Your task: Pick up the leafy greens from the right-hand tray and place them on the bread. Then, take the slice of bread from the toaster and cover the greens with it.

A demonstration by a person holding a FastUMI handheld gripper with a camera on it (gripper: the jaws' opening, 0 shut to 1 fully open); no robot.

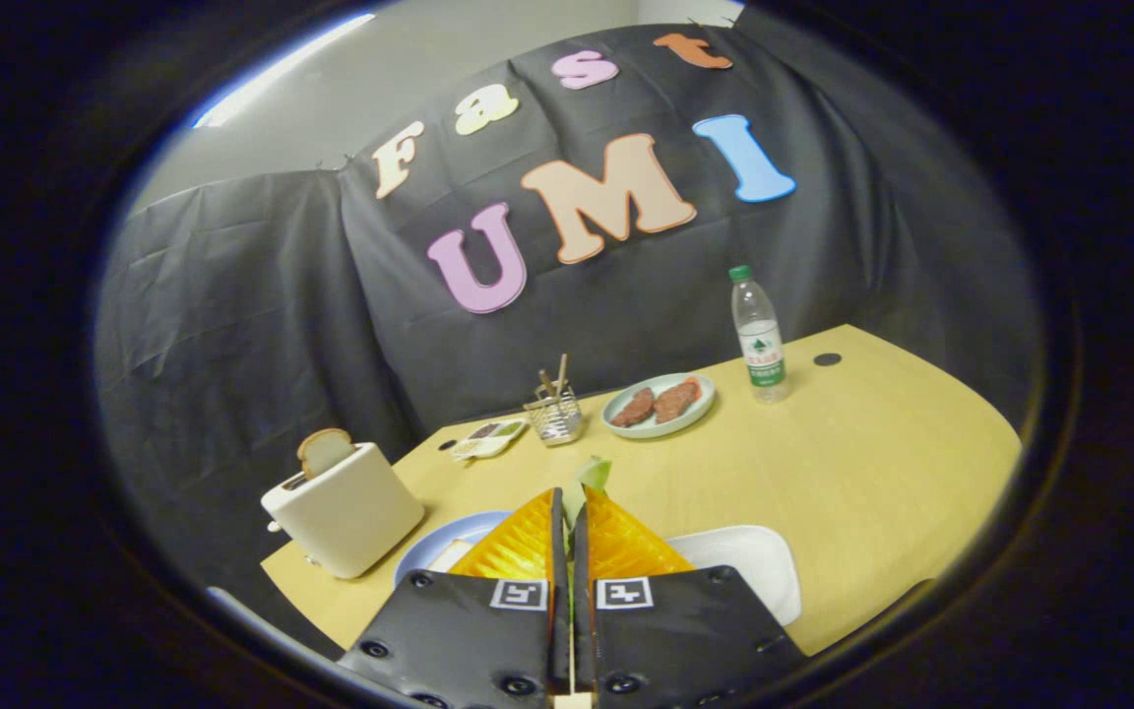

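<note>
My gripper [572, 497] is held above the table, its fingers shut on a pale leafy green [593, 475] that pokes out past the fingertips. Below the fingers on the left lies a blue plate [429, 553] with a strip of the bread [453, 557] showing at the finger's edge. On the right below the fingers sits the white tray [754, 566]. The cream toaster [346, 507] stands left of the plate with a slice of bread [323, 449] sticking up from its slot.
Farther back on the wooden table [872, 453] stand a plate with meat patties [658, 404], a water bottle [759, 337], a wire holder with sticks [554, 409] and a small white dish [488, 436]. The table's left edge runs just beside the toaster.
</note>
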